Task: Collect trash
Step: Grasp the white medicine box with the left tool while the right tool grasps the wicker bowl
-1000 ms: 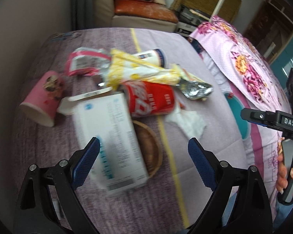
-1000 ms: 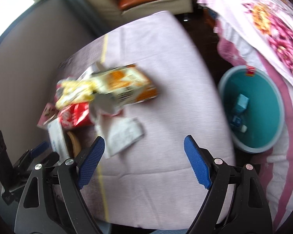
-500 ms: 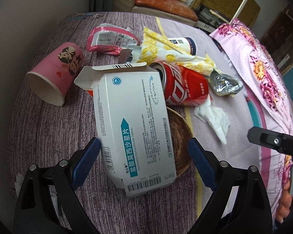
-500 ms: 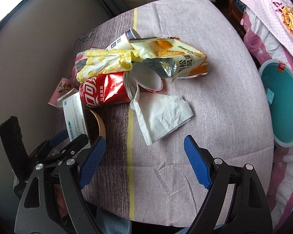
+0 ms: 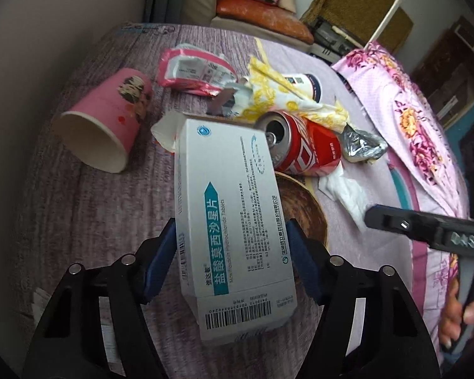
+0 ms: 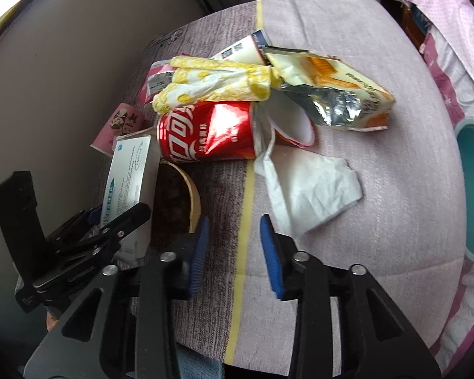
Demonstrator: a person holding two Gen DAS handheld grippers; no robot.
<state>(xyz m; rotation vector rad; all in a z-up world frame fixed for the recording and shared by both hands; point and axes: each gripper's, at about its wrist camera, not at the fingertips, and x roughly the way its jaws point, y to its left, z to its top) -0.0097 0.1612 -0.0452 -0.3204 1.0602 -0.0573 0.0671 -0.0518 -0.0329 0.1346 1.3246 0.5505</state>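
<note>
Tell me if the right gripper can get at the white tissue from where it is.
Probably yes. The white tissue lies flat just ahead of the right gripper, slightly to its right, with bare cloth between. The jaws have just been closing on nothing, so they would likely need reopening first.

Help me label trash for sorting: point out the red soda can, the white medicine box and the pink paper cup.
red soda can (image 6: 205, 134), right wrist view, middle of its red side.
white medicine box (image 5: 227, 208), left wrist view, printed top face.
pink paper cup (image 5: 110, 117), left wrist view, pink outer wall.

white box (image 5: 233, 221) reading "Tablets", red can (image 6: 205, 135) apparently Coca-Cola script
</note>
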